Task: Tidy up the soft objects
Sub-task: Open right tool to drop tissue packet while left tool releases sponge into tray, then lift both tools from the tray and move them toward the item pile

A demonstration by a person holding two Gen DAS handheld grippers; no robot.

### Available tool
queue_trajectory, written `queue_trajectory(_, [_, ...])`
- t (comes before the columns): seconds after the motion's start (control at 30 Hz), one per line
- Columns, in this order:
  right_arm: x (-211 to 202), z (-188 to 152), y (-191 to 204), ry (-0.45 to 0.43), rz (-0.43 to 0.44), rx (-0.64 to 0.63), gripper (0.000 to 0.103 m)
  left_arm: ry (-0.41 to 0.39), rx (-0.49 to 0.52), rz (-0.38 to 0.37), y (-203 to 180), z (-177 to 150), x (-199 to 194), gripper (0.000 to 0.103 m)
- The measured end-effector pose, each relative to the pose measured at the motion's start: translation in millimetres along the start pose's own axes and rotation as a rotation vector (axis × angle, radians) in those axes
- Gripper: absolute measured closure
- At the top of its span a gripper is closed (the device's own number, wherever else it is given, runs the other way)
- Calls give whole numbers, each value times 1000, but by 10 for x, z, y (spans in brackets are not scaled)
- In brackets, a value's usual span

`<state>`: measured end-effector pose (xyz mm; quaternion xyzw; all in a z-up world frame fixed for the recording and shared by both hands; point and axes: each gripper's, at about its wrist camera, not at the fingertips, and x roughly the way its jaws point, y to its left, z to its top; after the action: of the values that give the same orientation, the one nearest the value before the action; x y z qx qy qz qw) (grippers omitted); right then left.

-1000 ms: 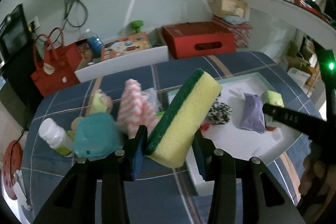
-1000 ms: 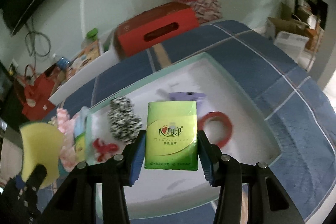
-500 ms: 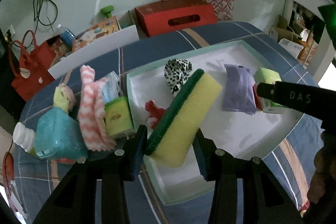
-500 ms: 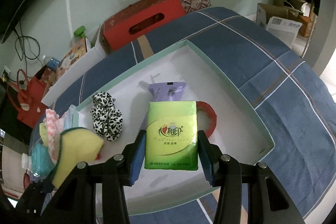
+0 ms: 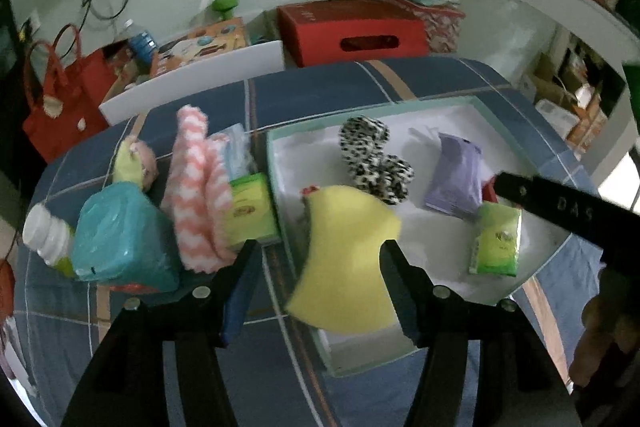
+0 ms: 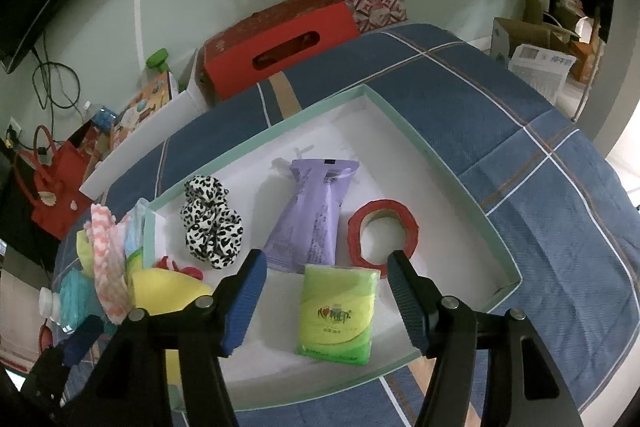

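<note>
A white tray with a mint-green rim (image 5: 276, 163) (image 6: 440, 151) lies on the blue plaid cloth. My left gripper (image 5: 320, 287) hangs over the tray's near left corner with its jaws opening. The yellow sponge (image 5: 344, 259) (image 6: 160, 291) sits blurred between them, and the left pad is clear of it. My right gripper (image 6: 324, 291) is over the tray's front, jaws opening. The green tissue pack (image 6: 338, 311) (image 5: 498, 243) lies flat on the tray floor between its fingers, untouched by them. A leopard scrunchie (image 6: 212, 223), a purple pack (image 6: 316, 211) and a red tape roll (image 6: 384, 231) also lie in the tray.
Left of the tray lie a pink-and-white chevron cloth (image 5: 196, 191), a teal pack (image 5: 120, 239), a second green tissue pack (image 5: 250, 211), a small plush (image 5: 132, 163) and a white bottle (image 5: 44, 235). Beyond the bed are a red box (image 5: 352, 31) and a red bag (image 5: 60, 95).
Both grippers' jaws have widened. The sponge has slipped out of the left grip and tipped down into the tray. The tissue pack has dropped from the right grip onto the tray floor.
</note>
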<state>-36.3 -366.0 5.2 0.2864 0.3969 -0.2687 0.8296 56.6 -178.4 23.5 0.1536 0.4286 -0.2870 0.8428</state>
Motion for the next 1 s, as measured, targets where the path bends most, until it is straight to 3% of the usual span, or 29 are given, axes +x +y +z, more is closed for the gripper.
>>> queue_trajectory(0.1, [28, -27, 57, 12, 0, -18, 37, -3, -41, 5, 135, 15, -14, 39])
queue_trajectory(0.2, [57, -66, 148, 22, 0, -46, 37, 0, -91, 11, 280, 19, -22, 28])
queue_trajectory(0.37, [80, -142, 371, 31, 6, -120, 37, -4, -162, 18, 502, 23, -58, 26])
queue_trajectory(0.43, [67, -181, 465, 30, 12, -152, 37, -12, -188, 22, 590, 24, -86, 19])
queue_trajectory(0.8, [-94, -408, 1004, -3, 91, -311, 36, -39, -320, 90, 1099, -29, -215, 10])
queue_trajectory(1.0, [-47, -589, 1283, 19, 115, -400, 36, -51, -367, 143, 1352, -70, -286, 7])
